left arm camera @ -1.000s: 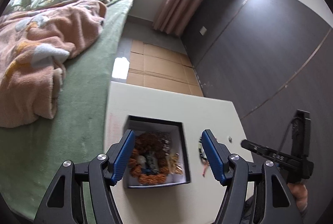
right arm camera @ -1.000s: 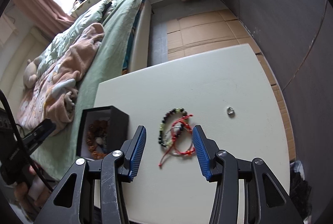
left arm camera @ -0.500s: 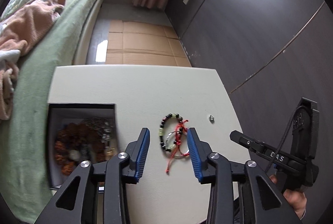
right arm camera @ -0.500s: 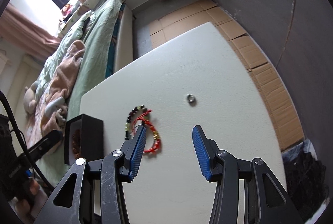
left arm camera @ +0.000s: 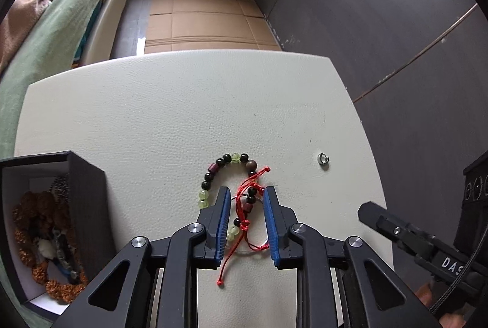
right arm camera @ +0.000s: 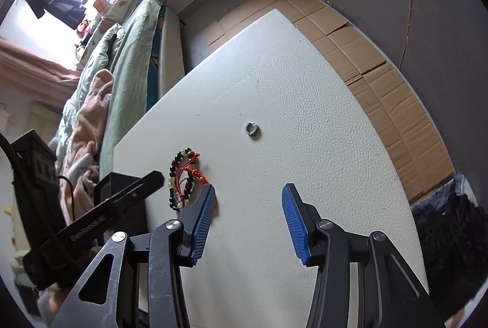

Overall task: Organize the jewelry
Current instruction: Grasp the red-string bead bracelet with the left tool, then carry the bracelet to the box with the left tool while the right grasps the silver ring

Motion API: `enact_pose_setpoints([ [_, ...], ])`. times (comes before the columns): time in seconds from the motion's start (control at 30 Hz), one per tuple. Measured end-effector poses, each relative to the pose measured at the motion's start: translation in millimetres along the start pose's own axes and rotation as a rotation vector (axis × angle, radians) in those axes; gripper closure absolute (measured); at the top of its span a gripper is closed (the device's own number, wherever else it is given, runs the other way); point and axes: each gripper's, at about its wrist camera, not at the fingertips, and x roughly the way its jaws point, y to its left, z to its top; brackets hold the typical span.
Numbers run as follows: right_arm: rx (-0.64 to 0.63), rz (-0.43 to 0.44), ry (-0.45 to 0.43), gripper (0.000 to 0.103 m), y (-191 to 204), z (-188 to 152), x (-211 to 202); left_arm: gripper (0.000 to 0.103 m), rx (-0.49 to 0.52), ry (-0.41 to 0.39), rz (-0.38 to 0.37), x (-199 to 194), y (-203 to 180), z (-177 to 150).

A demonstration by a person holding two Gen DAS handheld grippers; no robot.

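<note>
A beaded bracelet (left arm camera: 213,172) of black, green and maroon beads lies on the white table (left arm camera: 170,114), tangled with a red cord bracelet (left arm camera: 248,184). My left gripper (left arm camera: 245,200) is low over them, jaws partly closed around the near part of the pile, not gripping. A small silver ring (left arm camera: 323,158) lies to the right. The black jewelry box (left arm camera: 82,206) with bracelets inside stands at the left. My right gripper (right arm camera: 247,200) is open and empty; the bracelets (right arm camera: 183,175) lie left of it and the ring (right arm camera: 252,128) ahead.
A bed with green sheet and pink blanket (right arm camera: 91,102) runs along the table's left side. Cardboard sheets (left arm camera: 207,23) cover the floor beyond the table. A dark wall (left arm camera: 381,23) stands on the right. Dark clothing (right arm camera: 451,230) lies past the table's right edge.
My left gripper swung from over the box to the bracelets, lowered onto them and narrowed its jaws. My right gripper moved right, off the bracelets, toward the ring side.
</note>
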Motion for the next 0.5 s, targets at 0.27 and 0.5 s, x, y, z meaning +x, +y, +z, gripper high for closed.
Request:
enact_pose_setpoints([
  [0.27, 0.018, 0.031, 0.012, 0.056, 2.7, 8.4, 8.0, 0.097, 0.0, 0.027, 0.031, 17.4, 1.2, -3.7],
  [0.5, 0.032, 0.038, 0.006, 0.056, 3.0, 10.0, 9.6, 0.101, 0.013, -0.026, -0.022, -12.4, 1.7, -1.9],
])
